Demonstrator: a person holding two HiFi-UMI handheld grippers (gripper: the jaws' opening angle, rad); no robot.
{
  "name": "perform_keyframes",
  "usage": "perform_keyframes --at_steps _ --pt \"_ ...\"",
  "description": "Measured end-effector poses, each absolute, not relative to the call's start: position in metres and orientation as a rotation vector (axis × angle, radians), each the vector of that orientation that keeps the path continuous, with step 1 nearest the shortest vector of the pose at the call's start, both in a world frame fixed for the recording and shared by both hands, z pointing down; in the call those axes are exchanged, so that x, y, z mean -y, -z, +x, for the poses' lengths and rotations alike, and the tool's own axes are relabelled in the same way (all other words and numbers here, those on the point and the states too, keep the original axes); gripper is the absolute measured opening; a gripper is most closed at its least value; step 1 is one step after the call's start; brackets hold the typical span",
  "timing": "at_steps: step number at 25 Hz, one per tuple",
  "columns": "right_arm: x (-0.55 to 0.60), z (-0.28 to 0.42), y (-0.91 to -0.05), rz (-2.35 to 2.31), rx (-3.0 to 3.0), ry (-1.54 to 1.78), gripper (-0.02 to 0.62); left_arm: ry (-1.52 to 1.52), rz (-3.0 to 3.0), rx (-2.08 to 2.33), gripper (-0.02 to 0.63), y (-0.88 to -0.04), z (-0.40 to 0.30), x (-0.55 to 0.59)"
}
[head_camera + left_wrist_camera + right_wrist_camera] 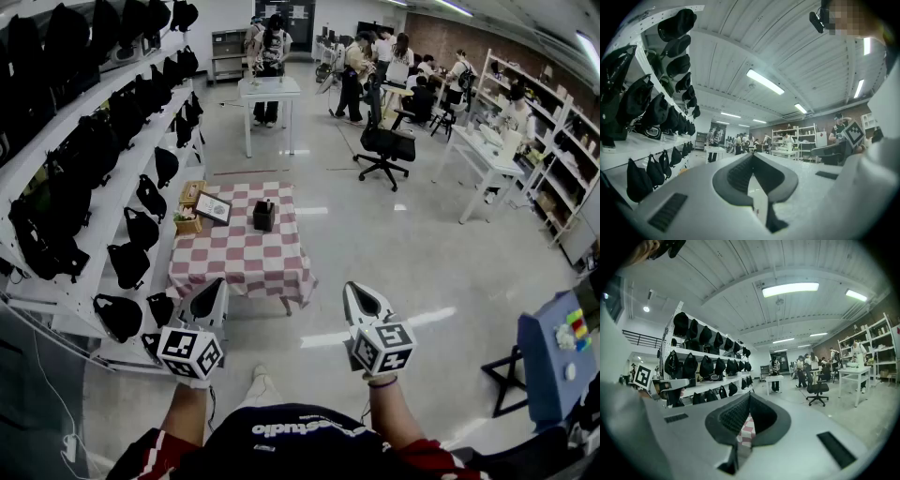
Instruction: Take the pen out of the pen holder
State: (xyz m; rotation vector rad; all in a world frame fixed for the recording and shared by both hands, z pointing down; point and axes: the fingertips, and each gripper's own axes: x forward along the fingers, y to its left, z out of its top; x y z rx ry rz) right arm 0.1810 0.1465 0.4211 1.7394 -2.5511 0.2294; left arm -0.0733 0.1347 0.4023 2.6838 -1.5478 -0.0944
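Both grippers hung close to the person, left gripper [208,292] and right gripper [362,294], jaws pressed together on nothing. Ahead, a black pen holder [263,216] stood on the checkered table [234,261], its contents too small to discern. Only the right gripper view glimpsed the table.

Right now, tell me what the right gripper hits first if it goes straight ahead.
Probably nothing near: the right gripper points over open floor, with the checkered table low and left of its line. Depth is unclear.

Grey floor [375,253]; bag-laden shelving [84,187] left; checkered table [239,258]; strip lights [790,289], possibly fluorescent.
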Motion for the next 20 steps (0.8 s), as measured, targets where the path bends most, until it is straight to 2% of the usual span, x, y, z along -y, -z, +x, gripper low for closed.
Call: perform_keyframes --at_steps 20 --pt "-0.155 0.176 -0.414 1.705 2.563 -0.176 -0.001 0.098 2.681 1.554 0.006 -0.398 -0.072 -0.148"
